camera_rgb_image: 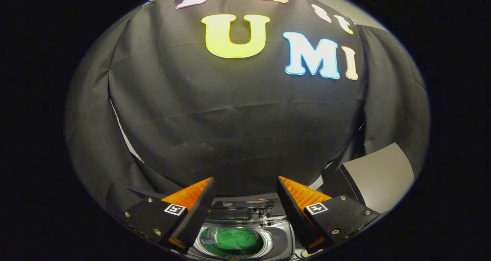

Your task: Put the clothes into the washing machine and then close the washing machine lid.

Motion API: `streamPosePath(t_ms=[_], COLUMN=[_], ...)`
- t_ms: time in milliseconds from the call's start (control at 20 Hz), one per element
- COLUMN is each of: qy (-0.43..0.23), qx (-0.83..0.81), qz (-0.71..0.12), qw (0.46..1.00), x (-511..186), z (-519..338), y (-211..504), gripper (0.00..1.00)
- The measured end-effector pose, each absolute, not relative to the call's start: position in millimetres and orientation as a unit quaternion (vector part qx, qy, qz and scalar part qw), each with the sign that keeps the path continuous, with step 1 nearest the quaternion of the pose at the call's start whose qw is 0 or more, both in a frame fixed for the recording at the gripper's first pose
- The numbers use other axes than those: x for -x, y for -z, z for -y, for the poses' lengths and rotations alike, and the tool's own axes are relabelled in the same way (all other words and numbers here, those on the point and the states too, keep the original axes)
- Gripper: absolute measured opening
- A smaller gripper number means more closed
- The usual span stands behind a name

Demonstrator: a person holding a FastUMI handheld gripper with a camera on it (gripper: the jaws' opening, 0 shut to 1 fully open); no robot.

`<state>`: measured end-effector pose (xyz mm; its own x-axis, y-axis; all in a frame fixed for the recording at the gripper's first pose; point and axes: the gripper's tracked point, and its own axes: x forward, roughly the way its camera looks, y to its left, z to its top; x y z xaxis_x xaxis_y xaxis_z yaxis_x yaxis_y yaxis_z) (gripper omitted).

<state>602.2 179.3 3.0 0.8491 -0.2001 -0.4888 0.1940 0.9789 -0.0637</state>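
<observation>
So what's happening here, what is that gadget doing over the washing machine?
A person holds a two-finger gripper above a top-loading washing machine. Its fingers are spread open with nothing between them. Green clothes already lie inside the drum below. The lid stands raised off to the right, not yet closed.

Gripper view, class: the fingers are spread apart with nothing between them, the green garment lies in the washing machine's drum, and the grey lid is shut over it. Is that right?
One thing is wrong: the lid is not shut. The gripper view shows it standing open beside the washing machine, with the green garment in plain sight in the drum. The gripper is indeed open and empty.
</observation>
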Motion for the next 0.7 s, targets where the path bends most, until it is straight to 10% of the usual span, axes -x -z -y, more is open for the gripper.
streamPosePath(t_ms=[700], qy=[0.083], qx=[-0.007], qz=[-0.313], qw=[0.946], x=[-633.0], z=[-172.3], y=[26.8], gripper=[0.98])
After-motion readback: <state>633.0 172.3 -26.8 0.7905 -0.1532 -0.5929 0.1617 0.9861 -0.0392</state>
